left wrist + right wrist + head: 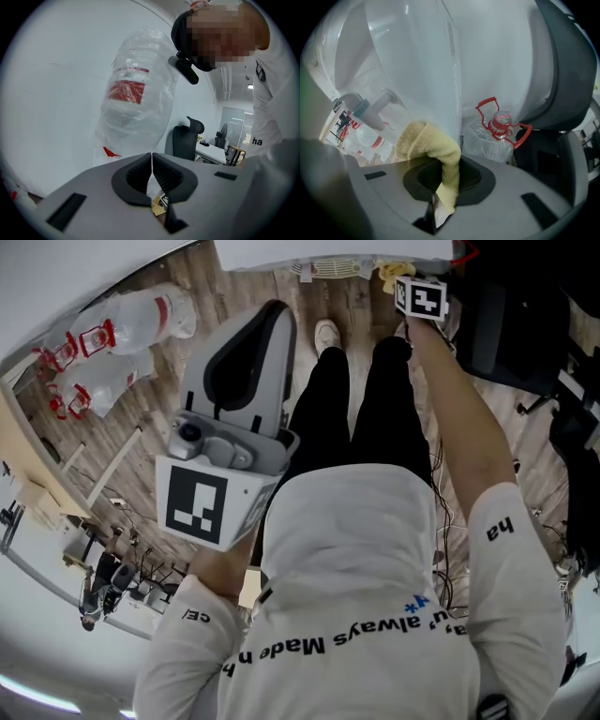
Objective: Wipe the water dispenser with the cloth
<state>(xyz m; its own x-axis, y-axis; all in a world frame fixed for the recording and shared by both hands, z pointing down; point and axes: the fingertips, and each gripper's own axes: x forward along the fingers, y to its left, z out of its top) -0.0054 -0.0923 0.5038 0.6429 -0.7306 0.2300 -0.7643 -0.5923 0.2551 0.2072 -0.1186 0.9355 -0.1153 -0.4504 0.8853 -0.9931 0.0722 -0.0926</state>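
Cloth [431, 145] is clamped in right gripper [451, 168] jaws at the water dispenser [408, 61], left gripper [151, 161] jaws are closed empty, and wiping is judged underway.

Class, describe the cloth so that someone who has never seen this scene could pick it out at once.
Find the white water dispenser, then look close by its taps. There the right gripper has its jaws shut on the cloth. It is a soft, fluffy, pale yellow fold, unlike the clear plastic-wrapped bottle with a red cap beside it.

Bright, even light; fisheye-warped edges
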